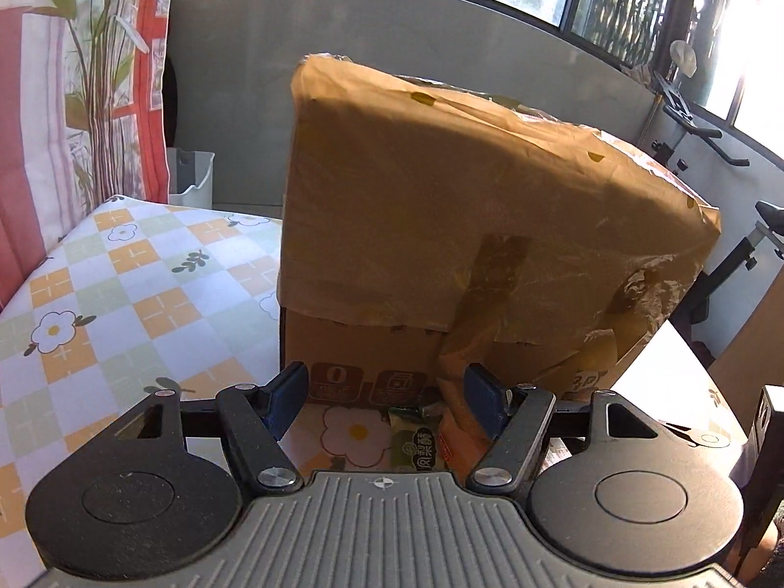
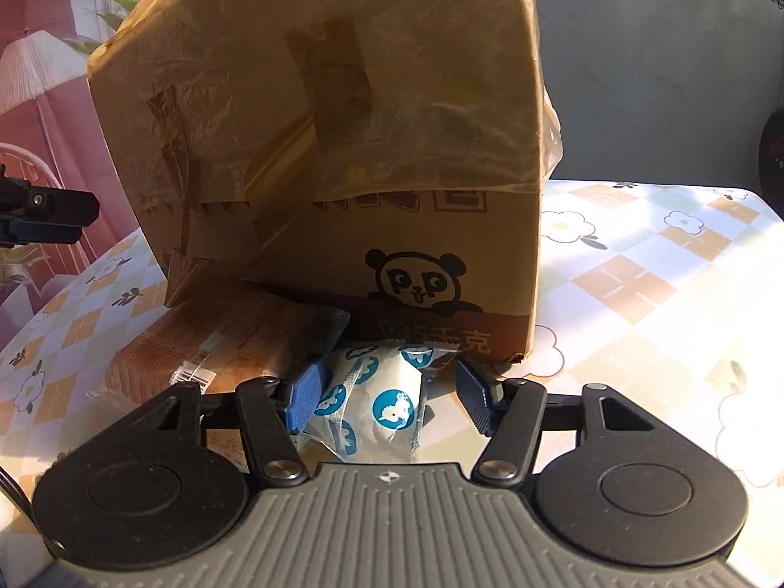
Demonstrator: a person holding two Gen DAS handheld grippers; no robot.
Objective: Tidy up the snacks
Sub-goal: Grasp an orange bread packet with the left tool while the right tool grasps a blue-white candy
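A big taped cardboard box [image 1: 465, 196] [image 2: 343, 122] with a panda print stands on the flowered tablecloth [image 1: 122, 294] [image 2: 661, 269], right in front of both grippers. My left gripper [image 1: 387, 392] is open low over the cloth. A small green snack packet [image 1: 416, 436] lies between its fingers, untouched, with an orange packet [image 1: 460, 441] beside it. My right gripper [image 2: 389, 387] is open around a white packet with blue circles [image 2: 387, 402], with a gap at the right pad [image 2: 473, 397]. A long orange-brown snack pack [image 2: 220, 343] lies to its left against the box.
A floral curtain [image 1: 73, 73] hangs at the left and a white bin [image 1: 193, 171] stands behind the table. An exercise bike [image 1: 686, 122] is at the right by the windows. A black piece of gear [image 2: 44, 215] juts in at the left edge of the right wrist view.
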